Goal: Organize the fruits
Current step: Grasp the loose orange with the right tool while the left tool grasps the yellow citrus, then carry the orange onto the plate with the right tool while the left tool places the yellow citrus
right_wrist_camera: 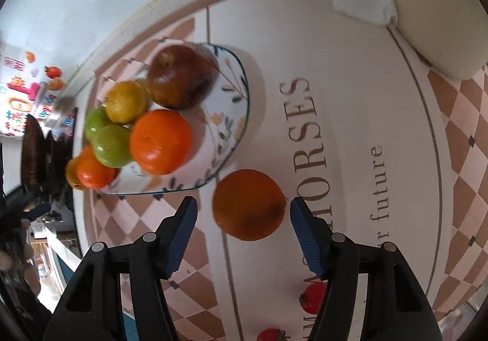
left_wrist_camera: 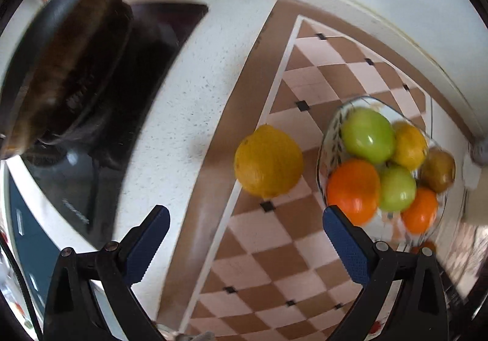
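Observation:
A patterned plate (left_wrist_camera: pixel 328 133) (right_wrist_camera: pixel 235 115) on the checkered mat holds several fruits: green apples (left_wrist_camera: pixel 367 135), oranges (right_wrist_camera: pixel 161 141), a yellow citrus and a dark red apple (right_wrist_camera: pixel 180 77). A yellow lemon (left_wrist_camera: pixel 268 161) lies loose on the mat left of the plate. My left gripper (left_wrist_camera: pixel 245 220) is open and empty, just short of the lemon. A loose orange (right_wrist_camera: pixel 249 204) lies on the mat beside the plate. My right gripper (right_wrist_camera: pixel 242 211) is open, with its fingers on either side of this orange, not touching it.
A dark pan (left_wrist_camera: pixel 70 66) sits on a black stovetop at the left. The white speckled counter (left_wrist_camera: pixel 183 97) runs beside the mat. Two small red fruits (right_wrist_camera: pixel 311 298) lie near my right gripper. A cream container (right_wrist_camera: pixel 439 5) stands at the back right.

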### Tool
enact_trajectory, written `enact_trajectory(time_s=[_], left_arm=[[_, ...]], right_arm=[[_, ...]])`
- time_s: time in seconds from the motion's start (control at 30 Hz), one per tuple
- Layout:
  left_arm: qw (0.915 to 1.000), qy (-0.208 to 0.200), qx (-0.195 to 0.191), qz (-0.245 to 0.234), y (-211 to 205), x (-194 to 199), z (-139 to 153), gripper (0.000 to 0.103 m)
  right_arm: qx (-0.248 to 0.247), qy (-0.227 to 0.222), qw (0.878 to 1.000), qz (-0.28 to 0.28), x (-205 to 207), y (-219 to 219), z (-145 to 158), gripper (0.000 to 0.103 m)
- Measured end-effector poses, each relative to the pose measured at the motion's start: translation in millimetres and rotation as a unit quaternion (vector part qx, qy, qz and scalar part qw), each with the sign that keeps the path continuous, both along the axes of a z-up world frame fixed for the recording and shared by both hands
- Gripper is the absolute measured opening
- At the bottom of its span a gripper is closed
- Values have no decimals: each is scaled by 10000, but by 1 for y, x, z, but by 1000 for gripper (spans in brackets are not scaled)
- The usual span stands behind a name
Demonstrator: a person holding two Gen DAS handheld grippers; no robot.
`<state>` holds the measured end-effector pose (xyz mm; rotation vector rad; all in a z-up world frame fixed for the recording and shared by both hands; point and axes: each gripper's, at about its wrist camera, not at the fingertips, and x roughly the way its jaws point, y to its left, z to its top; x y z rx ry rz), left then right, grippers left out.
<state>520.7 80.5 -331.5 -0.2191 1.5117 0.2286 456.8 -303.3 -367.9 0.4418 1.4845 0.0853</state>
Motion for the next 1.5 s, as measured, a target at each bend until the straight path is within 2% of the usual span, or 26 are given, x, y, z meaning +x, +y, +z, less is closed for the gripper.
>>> enact_trajectory(time_s=[0.13, 0.23, 0.3, 0.37, 0.4, 0.57, 0.7, 0.83, 0.97, 1.07, 1.3, 1.5], left_arm=[[9991, 353, -220, 58, 3, 18, -28, 103], [9988, 389, -288, 59, 4, 23, -42, 102], [9988, 281, -390, 82, 6, 24, -43, 93], [9984, 168, -530, 88, 6, 25, -45, 64], [9980, 113, -608, 97, 5, 25, -44, 61], [9991, 53, -411, -56, -6, 16, -39, 61], [9980, -38, -597, -186, -22, -14, -27, 61], [9952, 13, -794, -577, -51, -64, -17, 61], [9896, 331, -1160, -781, -80, -107, -25, 61], [9879, 462, -1210, -855, -97, -125, -36, 61], [9890, 337, -949, -1080, -113, -111, -44, 61], [9887, 313, -837, -1207, -129, -109, -41, 61]], right_arm=[[-25, 221, 9997, 27, 4, 3, -16, 66], [54, 260, 9996, 19, 5, 4, -24, 66], [9, 216, 9997, 58, 7, 8, -25, 62], [-28, 145, 9998, 153, 8, 11, -24, 60], [-74, 108, 9997, 207, 9, 12, -24, 60], [-135, 48, 9989, 446, 9, 21, -21, 60], [-50, 33, 9983, 586, -1, 28, -12, 60], [94, 88, 9963, 850, -21, 43, -5, 60], [140, 173, 9939, 1083, -39, 59, -6, 60], [144, 228, 9930, 1147, -44, 67, -12, 60], [207, 275, 9931, 1118, -44, 68, -20, 61], [90, 125, 9920, 1251, -45, 70, -19, 59]])
